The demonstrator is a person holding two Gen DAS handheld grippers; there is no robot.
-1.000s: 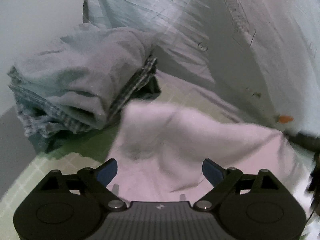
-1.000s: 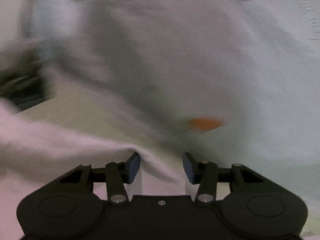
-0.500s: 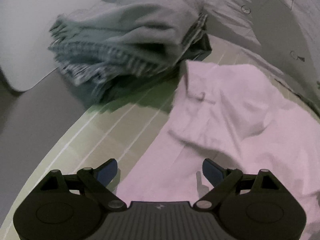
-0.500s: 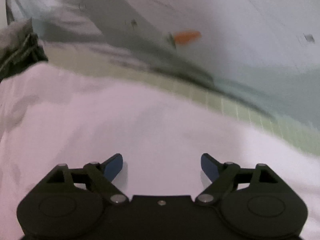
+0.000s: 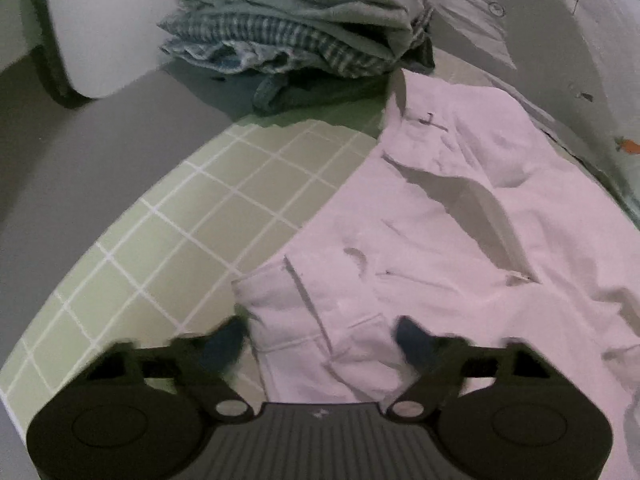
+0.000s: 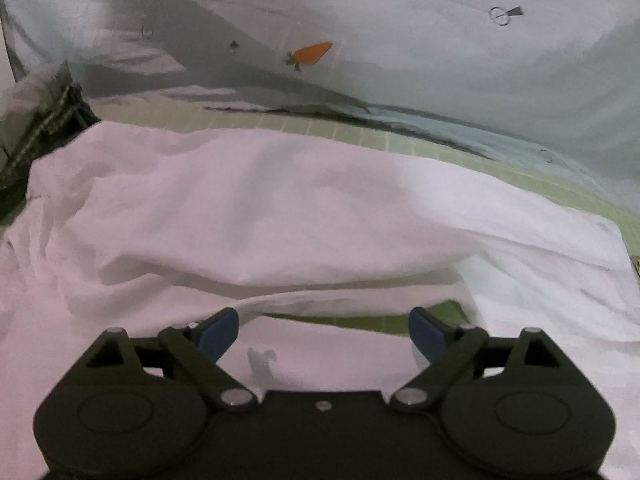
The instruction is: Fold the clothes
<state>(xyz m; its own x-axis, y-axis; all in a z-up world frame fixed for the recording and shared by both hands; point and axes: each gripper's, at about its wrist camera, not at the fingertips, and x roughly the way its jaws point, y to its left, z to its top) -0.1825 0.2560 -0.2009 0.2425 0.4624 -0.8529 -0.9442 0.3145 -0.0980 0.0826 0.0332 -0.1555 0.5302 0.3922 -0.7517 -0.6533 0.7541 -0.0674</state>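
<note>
Lying beside folded pile [image 5: 304, 28], pink garment [image 5: 460, 216]; left claw [image 5: 320, 340] narrowing, seemingly ungripped; right claw [image 6: 324, 330] wide.

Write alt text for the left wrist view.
A pale pink garment lies rumpled on a green checked sheet, its near corner between the fingers of the left gripper, which have just been closing. A stack of folded clothes sits beyond.

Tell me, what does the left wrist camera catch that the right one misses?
Left only: the garment's cuffed corner between the left tongs, which have just been closing, and the bed's edge.
Right only: the right tongs, just opened wide.
Both: the pale pink garment, stacked folded clothes, green checked sheet, carrot-print bedding.
</note>
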